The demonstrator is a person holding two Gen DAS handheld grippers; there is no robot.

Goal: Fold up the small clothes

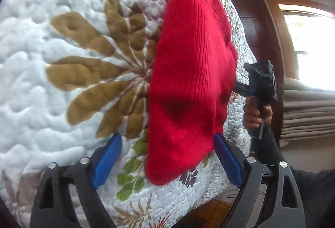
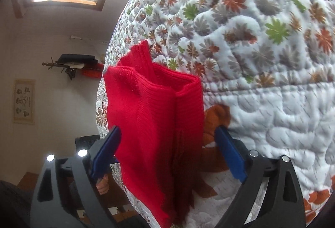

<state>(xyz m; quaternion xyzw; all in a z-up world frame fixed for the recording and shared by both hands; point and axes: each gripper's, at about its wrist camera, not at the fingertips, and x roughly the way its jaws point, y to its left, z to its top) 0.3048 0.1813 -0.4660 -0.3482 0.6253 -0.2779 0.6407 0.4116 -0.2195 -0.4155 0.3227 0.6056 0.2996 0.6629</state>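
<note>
No brand, label or readable writing shows anywhere; the framed picture (image 2: 24, 101) on the wall at nine o'clock in your right wrist view carries small figures too blurred to read. No containers are in view either.

The red knit garment (image 1: 188, 73) is ribbed, soft and thick, and lies on the quilted bedspread (image 1: 52, 50), a puffy white cover stitched in wavy lines with tan, green, grey and rust leaf and flower prints. In your left wrist view it runs from about one o'clock down to six, with a darker hollow near its middle. In your right wrist view the garment (image 2: 155, 123) shows folded layers with a rounded fold at its far end, toward twelve o'clock.

Your left gripper (image 1: 167, 156) has its blue fingers spread wide on either side of the garment's near end, not pinching it. Your right gripper (image 2: 167, 152) is likewise spread, its blue fingers flanking the cloth; whether they touch it cannot be told. At three o'clock in the left view, your hand (image 1: 256, 115) wraps the right gripper's black handle.
</note>
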